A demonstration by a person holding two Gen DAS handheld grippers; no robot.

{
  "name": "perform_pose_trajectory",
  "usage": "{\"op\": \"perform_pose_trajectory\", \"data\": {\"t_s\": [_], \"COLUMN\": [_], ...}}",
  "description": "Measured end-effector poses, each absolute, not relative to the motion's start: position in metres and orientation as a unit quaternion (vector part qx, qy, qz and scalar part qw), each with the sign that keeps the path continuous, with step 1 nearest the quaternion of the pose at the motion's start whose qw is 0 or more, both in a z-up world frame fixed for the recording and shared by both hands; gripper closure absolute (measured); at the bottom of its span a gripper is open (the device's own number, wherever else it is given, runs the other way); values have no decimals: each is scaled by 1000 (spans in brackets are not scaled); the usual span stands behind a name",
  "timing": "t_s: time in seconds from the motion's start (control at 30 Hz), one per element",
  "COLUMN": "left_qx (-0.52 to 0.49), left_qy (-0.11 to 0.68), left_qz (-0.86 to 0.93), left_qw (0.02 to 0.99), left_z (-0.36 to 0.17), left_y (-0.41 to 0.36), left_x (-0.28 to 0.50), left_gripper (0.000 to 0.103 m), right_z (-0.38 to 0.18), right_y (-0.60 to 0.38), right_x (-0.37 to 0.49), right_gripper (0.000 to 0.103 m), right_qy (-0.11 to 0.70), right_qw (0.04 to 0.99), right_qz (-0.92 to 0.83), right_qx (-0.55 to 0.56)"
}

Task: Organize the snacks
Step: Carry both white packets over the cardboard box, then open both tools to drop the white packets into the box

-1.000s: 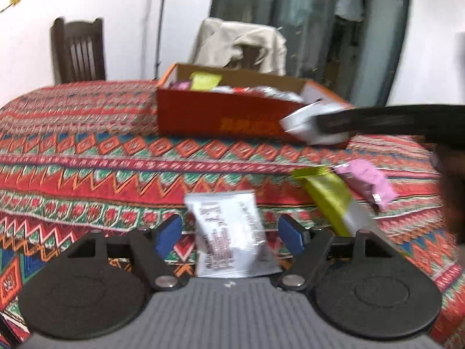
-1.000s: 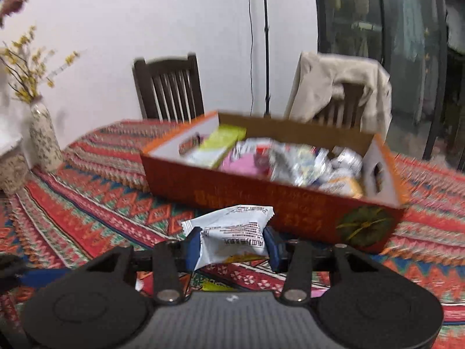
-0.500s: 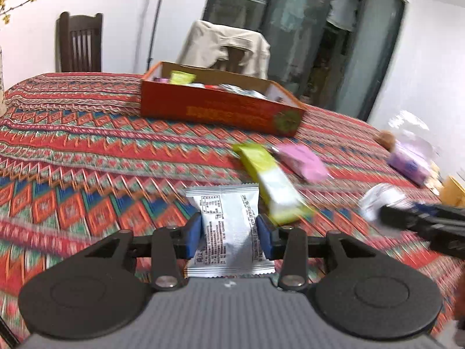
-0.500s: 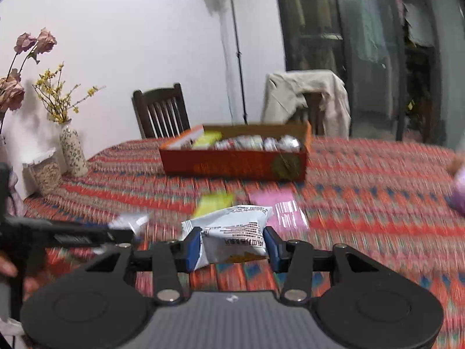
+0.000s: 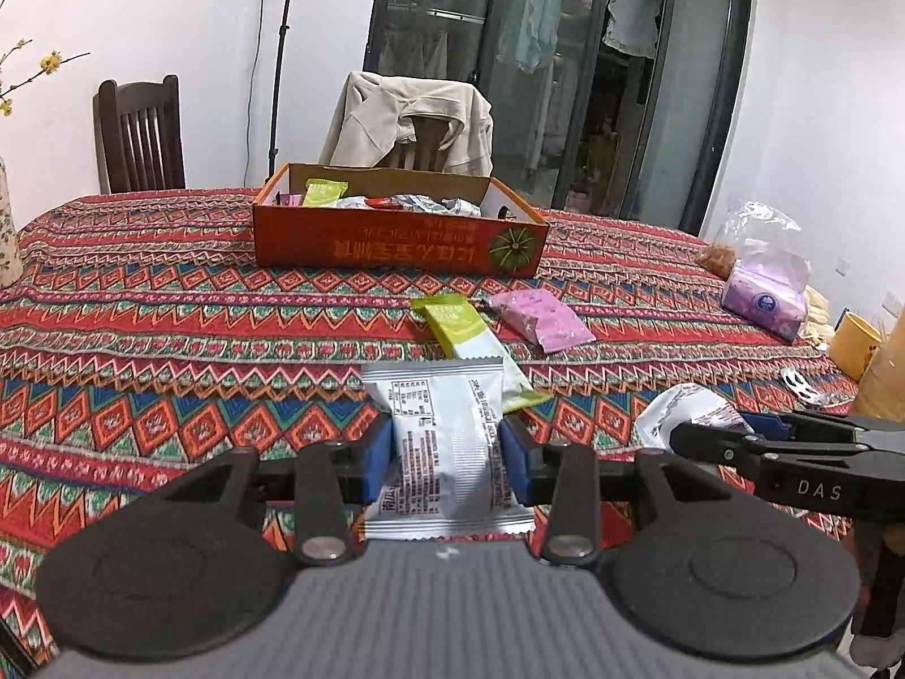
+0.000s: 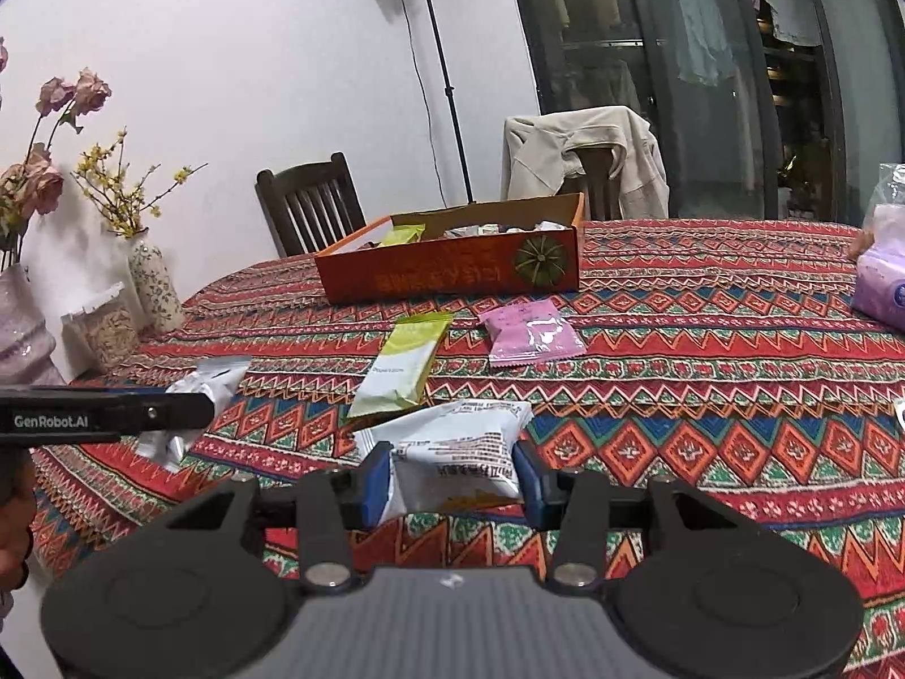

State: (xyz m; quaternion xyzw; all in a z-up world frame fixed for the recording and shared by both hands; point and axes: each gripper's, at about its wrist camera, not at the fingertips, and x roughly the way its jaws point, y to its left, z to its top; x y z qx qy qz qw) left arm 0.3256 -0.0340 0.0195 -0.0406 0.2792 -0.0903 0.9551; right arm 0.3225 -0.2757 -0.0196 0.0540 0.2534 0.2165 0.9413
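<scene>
My left gripper (image 5: 445,455) is shut on a silver snack packet (image 5: 441,424), held above the near part of the table. My right gripper (image 6: 452,478) is shut on a white snack packet (image 6: 458,441); it also shows at the right of the left wrist view (image 5: 687,413). An orange cardboard box (image 5: 396,246) (image 6: 452,277) with several snacks in it stands at the far middle. A green packet (image 5: 461,328) (image 6: 404,362) and a pink packet (image 5: 540,319) (image 6: 531,334) lie on the cloth between the box and me.
The table has a red patterned cloth (image 5: 169,311). A purple tissue pack (image 5: 763,294) and a yellow cup (image 5: 854,342) sit at the right edge. Vases (image 6: 153,277) and a jar (image 6: 107,328) stand at the left. Chairs (image 5: 141,136) stand behind the table.
Both grippers have drawn back from the box to the near side of the table. The left gripper closed on the silver packet and lifted it. The right still holds the white packet.
</scene>
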Motion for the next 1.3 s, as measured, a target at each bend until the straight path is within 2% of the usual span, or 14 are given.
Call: {"op": "perform_pose_trajectory", "data": {"t_s": [0.2, 0.43, 0.6, 0.8, 0.87, 0.9, 0.93, 0.97, 1.03, 1.1, 1.2, 1.3], "left_qx": [-43, -29, -49, -54, -64, -73, -79, -79, -67, -69, -63, -64], "left_qy": [260, 232, 275, 332, 349, 357, 367, 372, 365, 356, 353, 356], "left_qz": [-117, -151, -151, -114, -103, -98, -94, -92, -89, -99, -92, -86], "left_qw": [958, 960, 948, 935, 929, 926, 922, 920, 924, 927, 929, 928], "left_z": [43, 88, 91, 67, 55, 49, 42, 38, 34, 34, 31, 33], "left_y": [-22, -10, -7, -4, -2, 0, 0, 1, 3, 9, 16, 19], "left_x": [375, 505, 628, 748, 779, 792, 803, 810, 813, 810, 807, 803], "left_gripper": [61, 61, 61, 61, 59, 50, 42, 42, 40, 34, 33, 33], "right_z": [-8, 44, 76, 77, 70, 64, 59, 52, 36, 23, 12, 13], "right_y": [-272, -266, -250, -215, -200, -193, -186, -181, -175, -172, -175, -181], "right_x": [348, 436, 546, 693, 728, 746, 761, 778, 801, 809, 809, 807], "right_gripper": [58, 58, 58, 58, 58, 57, 54, 45, 43, 43, 43, 33], "right_qy": [248, 200, 202, 262, 276, 284, 291, 301, 329, 336, 338, 328], "right_qw": [939, 946, 942, 935, 937, 937, 937, 935, 926, 923, 922, 927], "right_qz": [234, 253, 266, 236, 214, 202, 194, 187, 184, 184, 187, 179], "right_qx": [51, 26, 34, 46, 23, 13, 11, 12, 24, 24, 35, 42]}}
